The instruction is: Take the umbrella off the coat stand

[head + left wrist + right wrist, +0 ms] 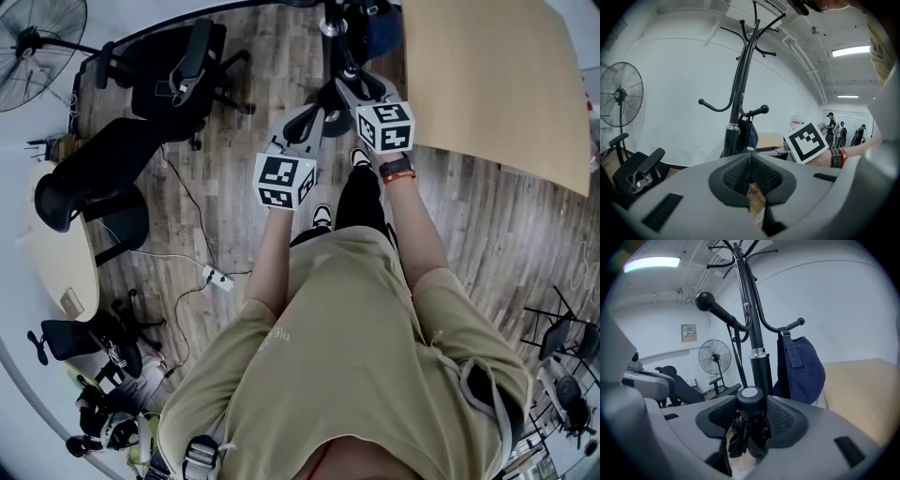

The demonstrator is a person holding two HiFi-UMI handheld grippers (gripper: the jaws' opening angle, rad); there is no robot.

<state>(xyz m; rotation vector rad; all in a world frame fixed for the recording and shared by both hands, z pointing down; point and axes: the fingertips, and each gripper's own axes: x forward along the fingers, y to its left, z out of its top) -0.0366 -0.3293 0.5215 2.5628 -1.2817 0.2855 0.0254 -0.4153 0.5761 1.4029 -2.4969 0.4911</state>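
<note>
A black coat stand with curved hooks rises straight ahead of both grippers. A folded black umbrella hangs upright, its round cap level with my right gripper's pads. My right gripper is open and stands around the umbrella, one pad on each side of it. A thin strap runs from the umbrella up toward a hook. A dark blue bag hangs from a hook just right of the pole. My left gripper is shut with nothing in it and sits a little back and to the left, aimed at the stand.
A pedestal fan and black office chairs stand to the left on the wooden floor. A cable with a power strip lies on the floor. A light wooden table borders the stand on the right. Several people stand far off.
</note>
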